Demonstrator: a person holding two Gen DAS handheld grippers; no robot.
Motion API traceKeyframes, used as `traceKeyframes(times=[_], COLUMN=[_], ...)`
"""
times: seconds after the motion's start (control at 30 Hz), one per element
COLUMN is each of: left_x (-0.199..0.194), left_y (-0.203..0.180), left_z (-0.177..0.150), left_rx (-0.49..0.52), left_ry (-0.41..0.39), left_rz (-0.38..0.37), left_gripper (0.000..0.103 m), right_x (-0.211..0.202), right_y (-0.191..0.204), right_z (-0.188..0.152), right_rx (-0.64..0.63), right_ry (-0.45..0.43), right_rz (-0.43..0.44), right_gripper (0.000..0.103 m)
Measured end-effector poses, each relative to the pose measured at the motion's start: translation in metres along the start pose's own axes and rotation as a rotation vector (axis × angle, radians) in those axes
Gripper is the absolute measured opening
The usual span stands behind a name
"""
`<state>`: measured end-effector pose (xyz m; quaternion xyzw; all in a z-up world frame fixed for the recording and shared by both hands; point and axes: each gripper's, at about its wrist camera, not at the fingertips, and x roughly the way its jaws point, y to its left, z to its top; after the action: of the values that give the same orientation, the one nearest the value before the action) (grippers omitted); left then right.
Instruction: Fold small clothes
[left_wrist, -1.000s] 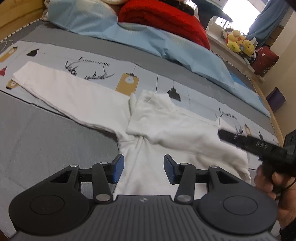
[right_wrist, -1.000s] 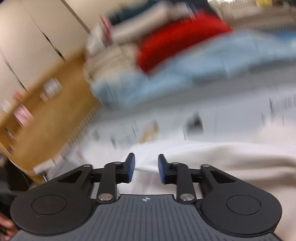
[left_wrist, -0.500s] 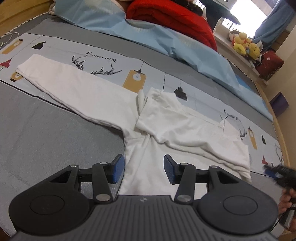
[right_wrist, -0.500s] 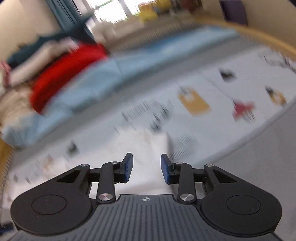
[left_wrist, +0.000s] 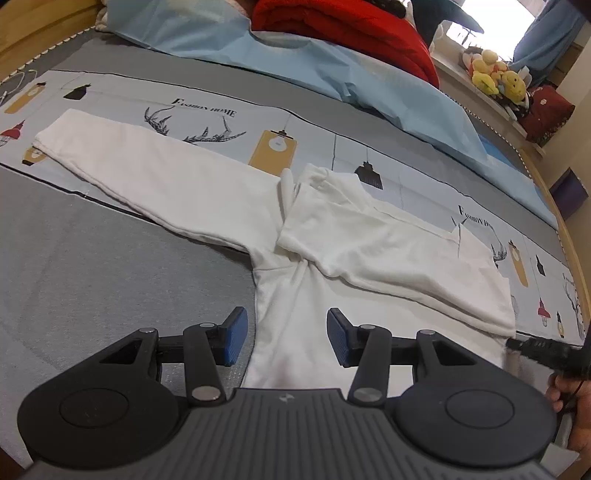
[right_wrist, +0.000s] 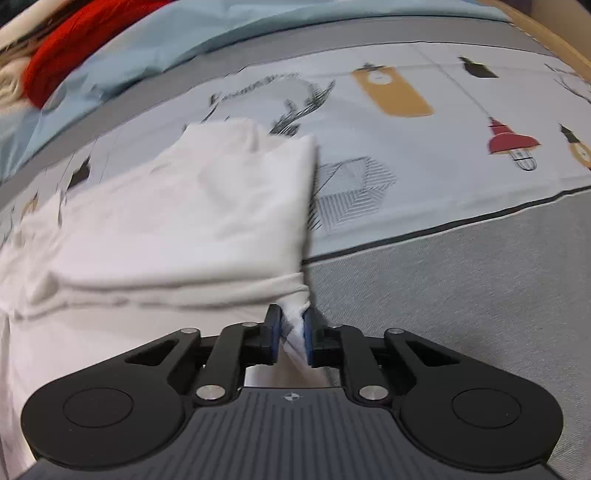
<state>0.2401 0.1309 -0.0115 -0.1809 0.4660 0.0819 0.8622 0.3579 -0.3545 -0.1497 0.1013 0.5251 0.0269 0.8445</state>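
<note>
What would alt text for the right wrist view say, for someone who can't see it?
The right gripper is shut on a bunched corner of a white garment lying on a bed. Beyond it, a patterned sheet with lamp prints and a grey blanket are visible; the image is slightly blurred.

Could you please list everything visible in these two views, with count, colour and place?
white top: one, white, spread on the bed, one sleeve folded across the body
bedsheet: one, grey with a pale printed band, under the top
light blue cover: one, light blue, far side of the bed
red blanket: one, red, on the blue cover
plush toys: several, yellow, on the ledge by the window
left gripper: open, above the top's lower part
right gripper: shut on the top's edge
</note>
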Motion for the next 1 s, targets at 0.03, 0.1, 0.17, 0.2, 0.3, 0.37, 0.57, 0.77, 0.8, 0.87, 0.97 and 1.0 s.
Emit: traceKeyframes(times=[0.03,0.1,0.17,0.2,0.3,0.37,0.57,0.77,0.8,0.87,0.97,1.0], left_x=[0.001,0.003,0.006,0.007,0.010,0.013,0.020,0.006,0.004,-0.001,-0.003,-0.003], left_y=[-0.002,-0.007,-0.010,-0.012,-0.018,-0.021,-0.016,0.006,0.009,0.016,0.025,0.028], left_z=[0.000,0.000,-0.001,-0.001,-0.003,-0.005,-0.012,-0.021,-0.024,-0.033,-0.051,-0.057], left_rx=[0.006,0.019,0.033,0.038,0.054,0.073,0.114,0.100,0.098,0.089,0.088,0.097], left_ry=[0.001,0.004,0.010,0.013,0.023,0.037,0.097,0.116,0.123,0.151,0.217,0.241], left_rz=[-0.003,-0.006,-0.009,-0.011,-0.016,-0.014,0.019,0.020,0.020,0.016,-0.001,-0.008], left_gripper=[0.052,0.052,0.052,0.052,0.053,0.054,0.054,0.054,0.054,0.054,0.054,0.054], right_x=[-0.001,-0.006,-0.003,-0.002,-0.006,-0.014,-0.010,-0.037,-0.041,-0.047,-0.061,-0.066], right_y=[-0.007,-0.019,-0.022,-0.022,-0.024,-0.024,-0.026,-0.042,-0.042,-0.040,-0.043,-0.048], right_z=[0.005,0.008,0.006,0.004,0.004,0.007,-0.003,-0.029,-0.038,-0.061,-0.091,-0.098], right_rx=[0.027,0.067,0.032,0.010,0.017,0.014,-0.110,-0.035,-0.044,-0.090,-0.138,-0.117], right_ry=[-0.018,-0.043,-0.042,-0.041,-0.034,-0.054,0.059,0.142,0.176,0.235,0.254,0.255], right_rz=[-0.014,-0.035,-0.091,-0.111,-0.086,-0.078,-0.099,0.003,0.030,0.035,0.044,0.046], right_gripper=[0.010,0.010,0.010,0.011,0.015,0.018,0.019,0.020,0.022,0.025,0.025,0.025])
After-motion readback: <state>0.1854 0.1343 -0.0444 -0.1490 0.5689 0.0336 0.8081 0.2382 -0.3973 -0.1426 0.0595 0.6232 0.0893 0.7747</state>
